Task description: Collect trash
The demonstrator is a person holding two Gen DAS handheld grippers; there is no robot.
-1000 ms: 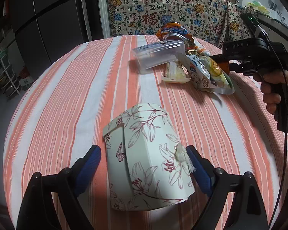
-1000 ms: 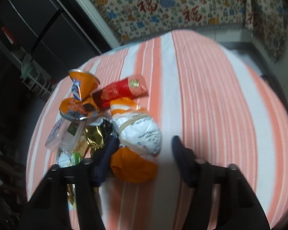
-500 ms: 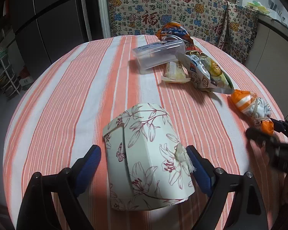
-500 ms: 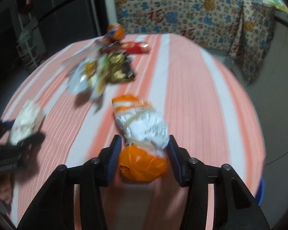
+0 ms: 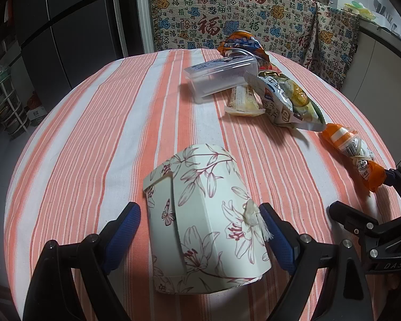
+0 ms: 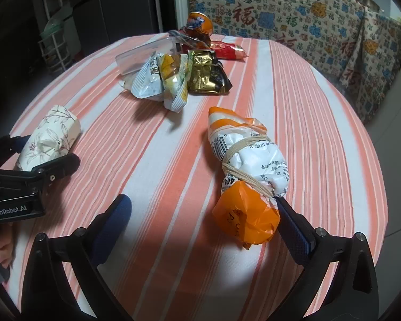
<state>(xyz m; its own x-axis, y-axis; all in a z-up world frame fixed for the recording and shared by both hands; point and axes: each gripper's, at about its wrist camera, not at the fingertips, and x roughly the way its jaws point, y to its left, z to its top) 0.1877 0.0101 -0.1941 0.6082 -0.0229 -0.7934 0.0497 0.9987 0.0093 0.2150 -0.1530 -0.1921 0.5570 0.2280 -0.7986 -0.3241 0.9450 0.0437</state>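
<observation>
A floral paper box point(image 5: 205, 176) lies on its side on the striped tablecloth. My left gripper point(image 5: 197, 208) stands open around it: the right pad touches the box, and a sliver of cloth shows at the left pad. In the right wrist view the same box point(image 6: 56, 128) sits between the left gripper's point(image 6: 40, 152) fingers. An orange and white bag tied with string point(image 6: 248, 165) rests on the cloth. My right gripper point(image 6: 201, 202) has its jaws opening wide; the bag lies beside its right finger. The left wrist view shows this bag point(image 5: 350, 147) and right gripper point(image 5: 363, 191) at the right.
A heap of trash sits at the far side of the round table point(image 5: 107, 123): a clear plastic box point(image 5: 222, 77), snack wrappers point(image 5: 288, 99), a gold wrapper point(image 6: 205, 75), a red packet point(image 6: 227, 49) and an orange cup point(image 5: 240, 42). A patterned cloth point(image 5: 227, 13) hangs behind.
My right gripper carried the tied bag from the heap to the near right of the table, then spread its jaws off it. The left gripper and floral box stayed put.
</observation>
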